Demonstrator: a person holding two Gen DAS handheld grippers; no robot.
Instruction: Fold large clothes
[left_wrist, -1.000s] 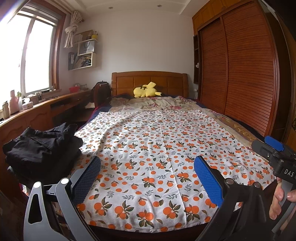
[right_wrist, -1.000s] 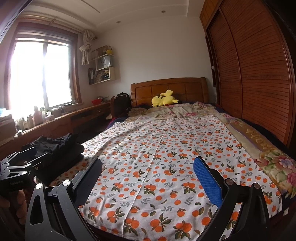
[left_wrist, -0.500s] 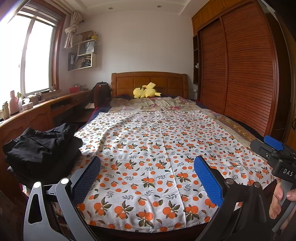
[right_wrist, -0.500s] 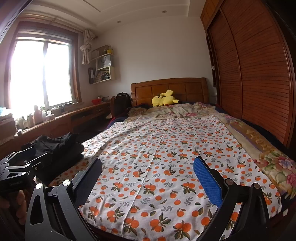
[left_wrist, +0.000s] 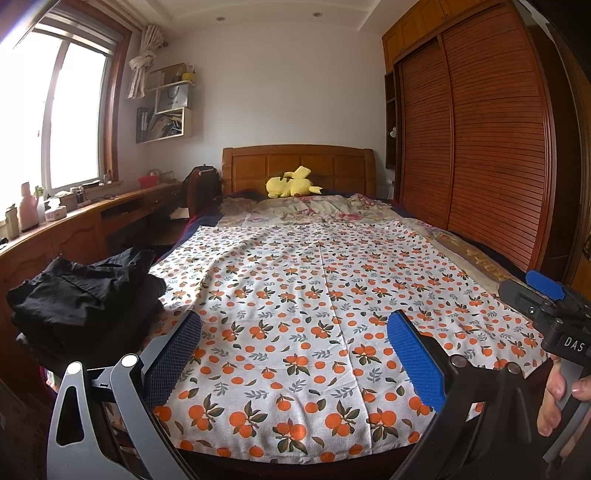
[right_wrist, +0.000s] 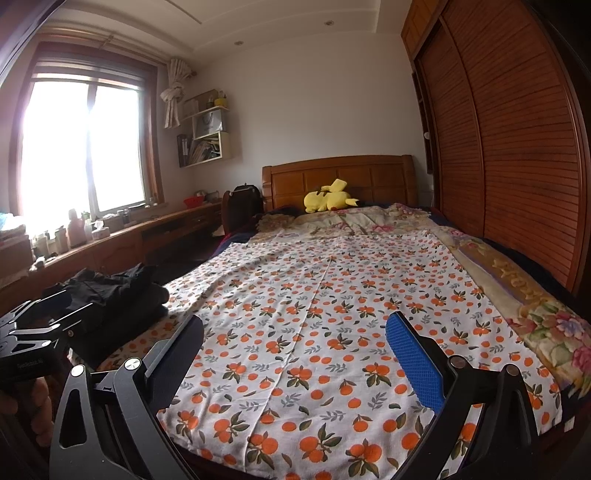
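Orange-print cloth (left_wrist: 314, 295) flat on bed, black clothes (left_wrist: 85, 295) at its left, left gripper (left_wrist: 295, 362) and right gripper (right_wrist: 295, 362) spread wide, empty.

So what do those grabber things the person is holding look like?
Each tool has two dark metal arms with slots and silver screws, tipped with bumpy blue pads. The left tool shows this up close, and so does the right tool. Seen from the side, the right one is black with white letters reading DAS. No sleeves are visible.
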